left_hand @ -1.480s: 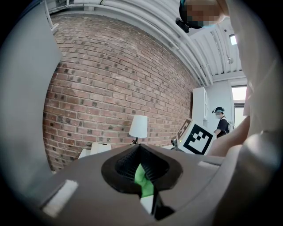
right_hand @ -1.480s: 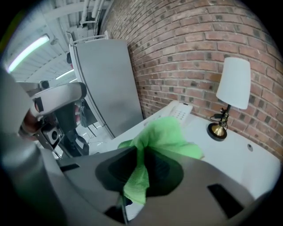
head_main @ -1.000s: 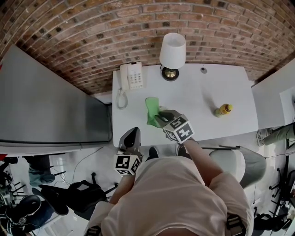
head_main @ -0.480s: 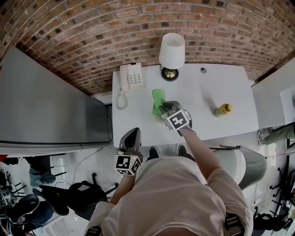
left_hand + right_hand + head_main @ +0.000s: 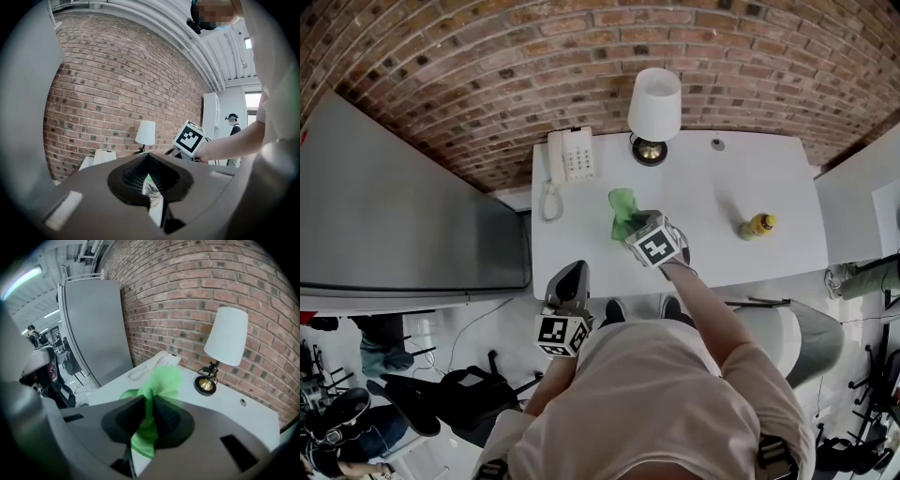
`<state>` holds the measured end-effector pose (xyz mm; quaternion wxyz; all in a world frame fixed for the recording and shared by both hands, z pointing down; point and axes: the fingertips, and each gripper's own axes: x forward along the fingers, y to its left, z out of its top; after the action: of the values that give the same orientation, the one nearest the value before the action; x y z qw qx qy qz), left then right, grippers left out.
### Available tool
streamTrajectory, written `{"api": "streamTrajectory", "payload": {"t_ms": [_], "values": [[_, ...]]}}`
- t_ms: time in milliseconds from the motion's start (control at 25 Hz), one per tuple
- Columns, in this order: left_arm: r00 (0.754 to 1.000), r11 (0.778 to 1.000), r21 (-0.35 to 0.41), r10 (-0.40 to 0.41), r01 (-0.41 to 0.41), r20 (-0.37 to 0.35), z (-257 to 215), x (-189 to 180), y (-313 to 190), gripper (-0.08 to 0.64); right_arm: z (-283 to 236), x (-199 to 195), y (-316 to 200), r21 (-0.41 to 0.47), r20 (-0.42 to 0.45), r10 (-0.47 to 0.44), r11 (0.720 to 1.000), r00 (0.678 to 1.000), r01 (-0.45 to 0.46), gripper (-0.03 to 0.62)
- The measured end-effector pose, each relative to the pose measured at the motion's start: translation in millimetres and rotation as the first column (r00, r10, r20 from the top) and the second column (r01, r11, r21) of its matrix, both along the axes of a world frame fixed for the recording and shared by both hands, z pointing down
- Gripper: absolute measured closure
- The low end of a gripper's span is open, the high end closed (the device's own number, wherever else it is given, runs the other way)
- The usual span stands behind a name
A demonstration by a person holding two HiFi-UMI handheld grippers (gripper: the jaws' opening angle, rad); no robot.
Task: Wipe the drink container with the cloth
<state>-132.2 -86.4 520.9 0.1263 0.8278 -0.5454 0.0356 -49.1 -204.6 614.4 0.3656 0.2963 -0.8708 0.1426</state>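
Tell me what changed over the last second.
The right gripper, shut on the green cloth, lifted it bunched off the table and carried it slightly toward the lamp. The left gripper, bottle and phone stayed put.

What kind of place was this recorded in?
Probably an office: a white desk with a corded phone and a lamp stands by a brick wall, with an office chair beside it.
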Motion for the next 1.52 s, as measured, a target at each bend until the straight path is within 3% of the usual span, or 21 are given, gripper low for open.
{"api": "streamTrajectory", "payload": {"t_ms": [440,760,1320,1520], "values": [[1.0,1.0,-0.011,-0.002,0.002,-0.022,2.5,-1.6,-1.1,0.549,-11.8,0.1,22.8,-0.039,0.017,-0.006,0.999,1.0,0.006,0.531],[1.0,1.0,-0.01,0.001,-0.001,-0.022,3.2,-1.1,-0.8,0.549,-4.1,14.7,44.5,-0.104,0.034,0.055,0.993,0.998,-0.051,0.531],[1.0,1.0,-0.011,0.011,-0.012,-0.029,3.1,2.0,1.6,0.549,13.2,43.1,102.7,-0.179,0.025,0.042,0.983,0.999,-0.037,0.531],[0.999,1.0,-0.013,0.014,-0.014,-0.03,2.6,2.3,2.4,0.549,10.4,46.5,109.7,-0.165,0.036,0.055,0.985,0.998,-0.049,0.531]]}}
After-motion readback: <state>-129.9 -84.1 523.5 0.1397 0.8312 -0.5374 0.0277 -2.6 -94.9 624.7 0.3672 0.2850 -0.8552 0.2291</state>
